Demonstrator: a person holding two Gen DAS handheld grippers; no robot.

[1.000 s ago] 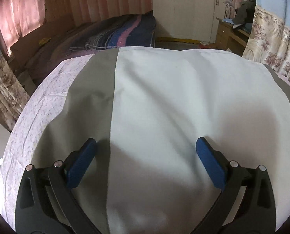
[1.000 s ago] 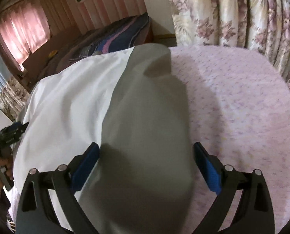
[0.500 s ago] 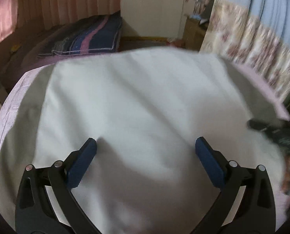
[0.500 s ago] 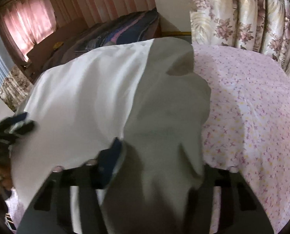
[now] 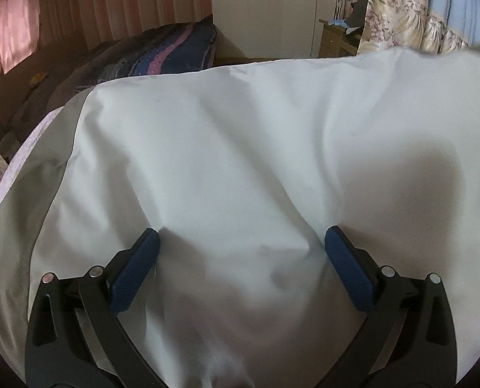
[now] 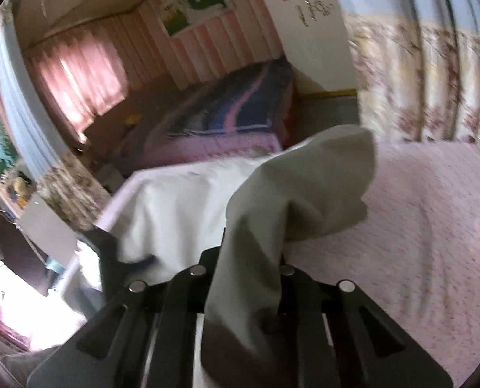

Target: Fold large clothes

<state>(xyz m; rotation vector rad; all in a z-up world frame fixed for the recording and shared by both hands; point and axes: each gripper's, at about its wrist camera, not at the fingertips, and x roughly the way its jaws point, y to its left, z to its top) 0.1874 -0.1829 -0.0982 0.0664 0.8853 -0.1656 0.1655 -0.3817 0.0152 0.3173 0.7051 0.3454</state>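
Observation:
A large white garment with grey side panels lies spread on the pink flowered bedspread. My left gripper is open, its blue pads resting low on the white cloth, which bulges between them. My right gripper is shut on the garment's grey panel and holds it lifted off the bed, the cloth draping over the jaws and hiding the pads. The white part trails to the left. The left gripper shows blurred at the left of the right wrist view.
A second bed with a dark striped blanket stands behind. A white wardrobe and a wooden bedside table are at the back. Flowered curtains hang on the right, pink curtains at the far left.
My right gripper has shut on the grey panel and lifted it up off the bed. My left gripper stayed open and shifted over the white cloth.

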